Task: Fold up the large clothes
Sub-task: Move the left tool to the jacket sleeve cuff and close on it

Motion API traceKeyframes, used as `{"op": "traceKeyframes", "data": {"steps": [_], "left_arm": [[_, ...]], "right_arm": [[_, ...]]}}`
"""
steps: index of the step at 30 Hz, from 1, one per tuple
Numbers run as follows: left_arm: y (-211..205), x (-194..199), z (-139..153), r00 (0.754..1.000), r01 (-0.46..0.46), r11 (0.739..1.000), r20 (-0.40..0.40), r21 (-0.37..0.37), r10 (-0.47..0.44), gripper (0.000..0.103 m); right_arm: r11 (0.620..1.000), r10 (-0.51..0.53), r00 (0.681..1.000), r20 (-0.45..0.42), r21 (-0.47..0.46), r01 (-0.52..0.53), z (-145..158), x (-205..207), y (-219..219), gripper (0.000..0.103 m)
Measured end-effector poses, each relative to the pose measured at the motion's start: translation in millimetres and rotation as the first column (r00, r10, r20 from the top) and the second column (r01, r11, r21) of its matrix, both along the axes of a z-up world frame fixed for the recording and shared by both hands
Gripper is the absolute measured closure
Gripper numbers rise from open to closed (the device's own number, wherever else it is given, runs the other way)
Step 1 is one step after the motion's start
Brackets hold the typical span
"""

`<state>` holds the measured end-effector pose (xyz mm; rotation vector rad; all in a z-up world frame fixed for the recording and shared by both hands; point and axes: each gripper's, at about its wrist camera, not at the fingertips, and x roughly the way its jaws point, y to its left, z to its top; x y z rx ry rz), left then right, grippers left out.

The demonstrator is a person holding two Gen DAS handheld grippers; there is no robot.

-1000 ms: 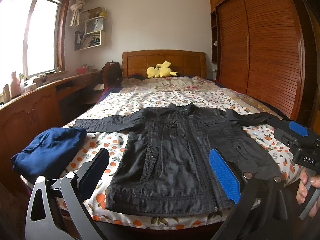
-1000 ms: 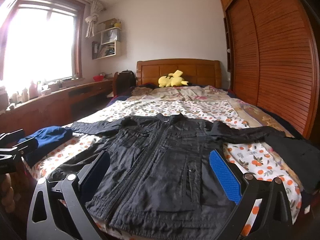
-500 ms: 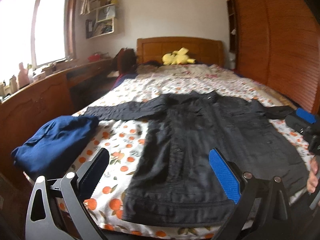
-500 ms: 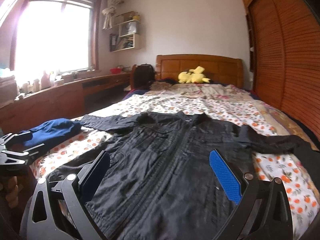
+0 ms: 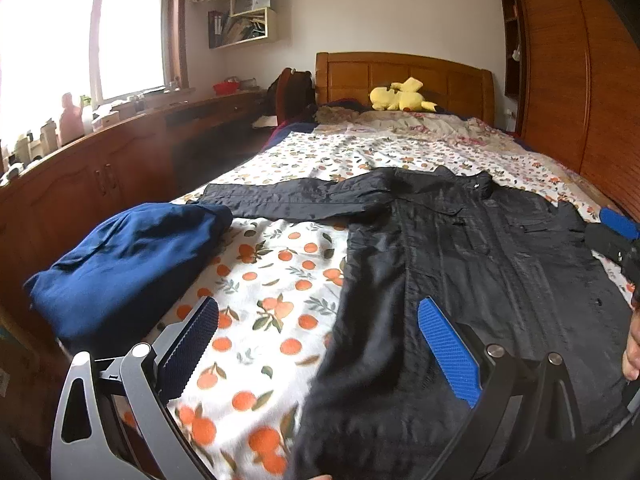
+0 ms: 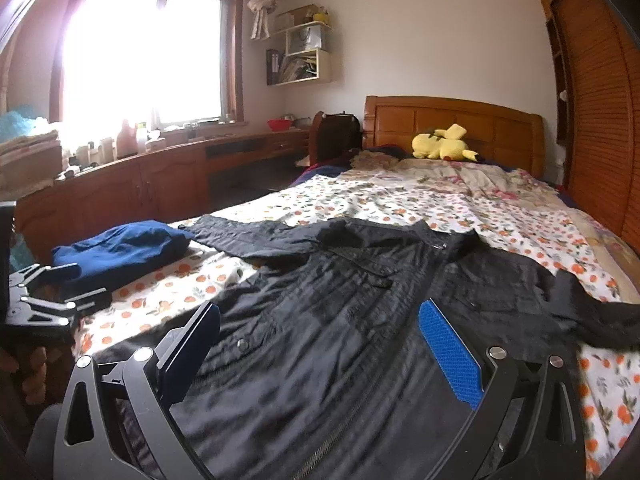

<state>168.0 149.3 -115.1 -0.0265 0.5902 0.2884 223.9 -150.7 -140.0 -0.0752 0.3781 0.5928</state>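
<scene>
A large black jacket [image 5: 472,264] lies flat, front up, on the bed, with both sleeves spread out to the sides. In the right wrist view the jacket [image 6: 352,320] fills the near part of the bed. My left gripper [image 5: 316,316] hovers open low over the jacket's left hem and the sheet, holding nothing. My right gripper [image 6: 316,320] is open over the jacket's lower middle, also empty. The right gripper's body shows at the left wrist view's right edge [image 5: 612,236], with a hand below it.
A folded blue garment [image 5: 120,256] sits at the bed's near left corner. The orange-print sheet [image 5: 276,288] covers the bed. A yellow plush toy [image 5: 396,98] rests by the wooden headboard. A wooden desk runs along the left, a wardrobe [image 6: 600,112] on the right.
Both grippers have dropped lower and moved forward toward the jacket's hem, turning to the left. The jacket itself has not moved. Both stay open.
</scene>
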Motion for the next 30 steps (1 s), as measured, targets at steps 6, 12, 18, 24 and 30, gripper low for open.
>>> {"op": "traceKeyframes", "data": {"steps": [6, 12, 18, 24, 30], "left_arm": [[28, 41, -10, 0.999, 0.014, 1.000, -0.042, -0.023, -0.015, 0.002], [55, 91, -21, 0.995, 0.037, 0.998, -0.091, -0.047, -0.041, 0.002], [80, 145, -38, 0.989, 0.077, 0.991, -0.121, -0.113, -0.091, 0.002], [104, 197, -53, 0.985, 0.079, 0.984, -0.143, -0.160, -0.102, 0.003], [128, 247, -66, 0.982, 0.040, 0.977, -0.171, -0.209, -0.077, 0.011]], "right_arm": [[1.000, -0.002, 1.000, -0.002, 0.000, 0.002, -8, 31, 28, 0.006], [0.997, -0.009, 1.000, -0.029, -0.081, 0.007, -45, 57, 41, 0.006], [0.996, -0.014, 0.994, -0.107, -0.087, 0.004, -67, 75, 35, 0.006], [0.998, -0.006, 0.992, -0.126, -0.069, -0.003, -69, 79, 31, 0.006], [0.998, -0.004, 0.991, -0.133, -0.066, -0.005, -71, 82, 32, 0.006]]}}
